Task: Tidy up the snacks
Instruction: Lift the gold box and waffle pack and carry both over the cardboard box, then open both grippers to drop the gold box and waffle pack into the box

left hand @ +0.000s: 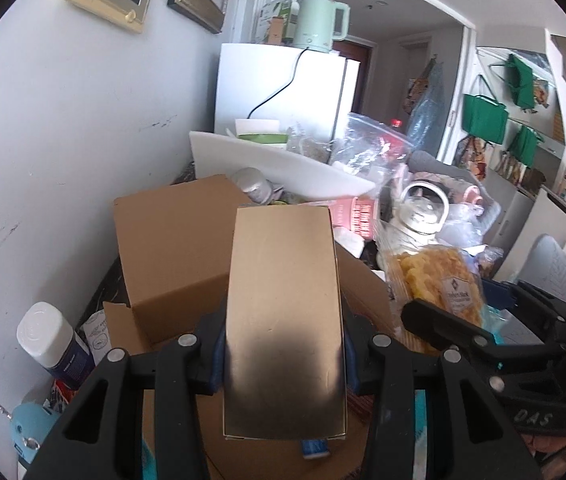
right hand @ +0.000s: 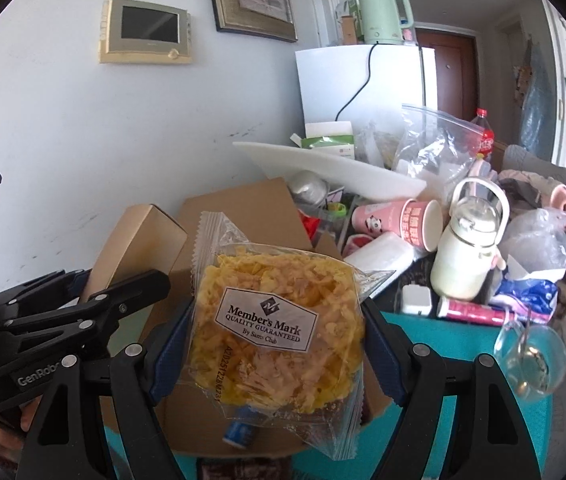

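Pinched between the blue pads of the left gripper (left hand: pixel 283 354), a plain tan carton (left hand: pixel 285 320) stands lengthwise away from the camera, its long sides squeezed by the two fingers. Just under it lies an open brown cardboard box (left hand: pixel 171 256) with a small blue-capped tube (left hand: pixel 315 448) on its floor. Beside that box, at the bench's left edge by the wall, stands a white-capped dark blue bottle (left hand: pixel 53 340).

On the other side, the right gripper (right hand: pixel 279 340) clamps a clear Member's Mark snack packet (right hand: pixel 275 328) filled with yellow crisps; the jaws stand wide, with a pad against each side of the packet. It hangs over the same cardboard box, and the tan carton shows just to its left.

Past the box the bench is crowded: a cream bottle with a loop handle (right hand: pixel 469 248) stands upright, a stack of pink paper cups (right hand: pixel 399 220) lies on its side next to it, and a clear glass (right hand: pixel 531 356) lies near the right edge over a teal cloth (right hand: pixel 455 344). Farther back a white tray (right hand: pixel 323 168) rests tilted over the clutter, with a clear zip bag (right hand: pixel 435 140) beyond it. Against the far wall stands a white fridge (right hand: pixel 347 80) carrying a pale green kettle (right hand: pixel 383 12).
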The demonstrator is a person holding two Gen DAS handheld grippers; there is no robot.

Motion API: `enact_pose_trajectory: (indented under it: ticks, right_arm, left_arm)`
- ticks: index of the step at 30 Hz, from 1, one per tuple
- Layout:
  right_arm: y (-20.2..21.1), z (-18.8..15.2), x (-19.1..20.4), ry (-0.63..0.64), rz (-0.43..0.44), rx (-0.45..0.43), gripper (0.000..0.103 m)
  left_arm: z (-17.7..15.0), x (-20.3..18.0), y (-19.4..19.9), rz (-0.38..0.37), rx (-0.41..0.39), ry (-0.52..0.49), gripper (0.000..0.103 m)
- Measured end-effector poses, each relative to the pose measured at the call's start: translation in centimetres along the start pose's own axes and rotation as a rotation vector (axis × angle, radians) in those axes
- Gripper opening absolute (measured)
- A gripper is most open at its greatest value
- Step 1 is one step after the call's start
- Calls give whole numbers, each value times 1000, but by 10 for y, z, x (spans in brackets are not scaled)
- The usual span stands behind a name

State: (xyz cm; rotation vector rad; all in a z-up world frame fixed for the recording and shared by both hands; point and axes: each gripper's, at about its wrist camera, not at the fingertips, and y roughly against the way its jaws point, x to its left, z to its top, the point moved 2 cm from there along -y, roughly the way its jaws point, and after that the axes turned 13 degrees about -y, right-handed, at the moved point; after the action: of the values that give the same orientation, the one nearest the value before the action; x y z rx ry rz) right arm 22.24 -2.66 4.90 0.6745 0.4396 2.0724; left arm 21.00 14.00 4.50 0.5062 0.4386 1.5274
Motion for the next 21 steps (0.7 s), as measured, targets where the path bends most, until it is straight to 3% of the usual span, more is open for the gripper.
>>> enact_pose_trajectory:
  ticks: [9,21]
  right_arm:
    - [-50,-8,-13,-33,-23,82,79]
    - [-77,-25,-25,-46,-84,147,81]
  left_arm:
    - [-13,4,-50,33,114,-9,43]
    - [-31,2,-85,78,244,-30,43]
